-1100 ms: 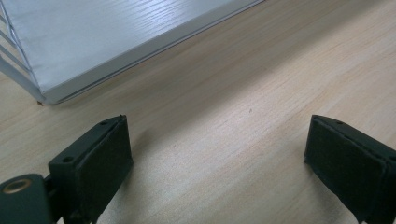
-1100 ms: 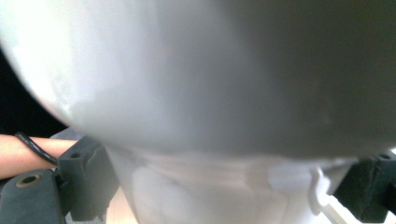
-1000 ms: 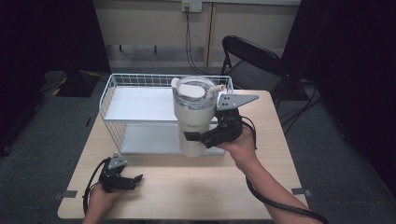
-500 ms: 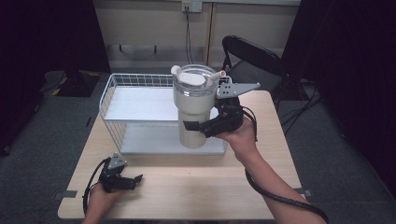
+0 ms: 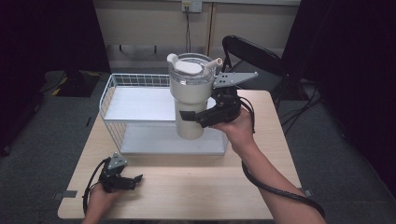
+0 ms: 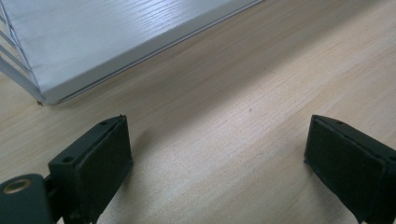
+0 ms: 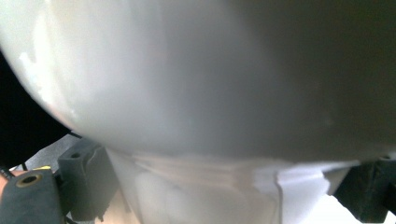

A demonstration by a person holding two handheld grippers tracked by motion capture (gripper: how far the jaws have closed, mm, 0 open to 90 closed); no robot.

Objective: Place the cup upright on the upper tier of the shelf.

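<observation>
- A light wooden table [image 5: 196,191] stands in a dim room with grey floor; a dark folding chair [image 5: 254,51] sits behind its far right corner, near a pale wall with a cable hanging down it.
- A white wire basket [image 5: 140,112] with a flat white shelf inside rests on the far half of the table; in the left gripper view its white base edge [image 6: 116,51] lies just ahead on the wood grain.
- A tall cream tumbler [image 5: 191,100] with a clear lid, a white flip tab and a short straw stub is held upright in the air above the basket's right end, lifted off the table; in the right gripper view its pale wall [image 7: 210,84] looms very close and blurred.
- The right tool [image 5: 205,114] pinches the tumbler around its narrower lower body, one jaw on each side; a grey three-cornered plate sits on top, and the person's right hand [image 5: 236,128] grips it from the table's right.
- The left tool [image 5: 128,181] rests low at the near left of the table, jaws spread wide apart with nothing between them; the left hand [image 5: 100,198] holds it; a black cable loops beside it.
</observation>
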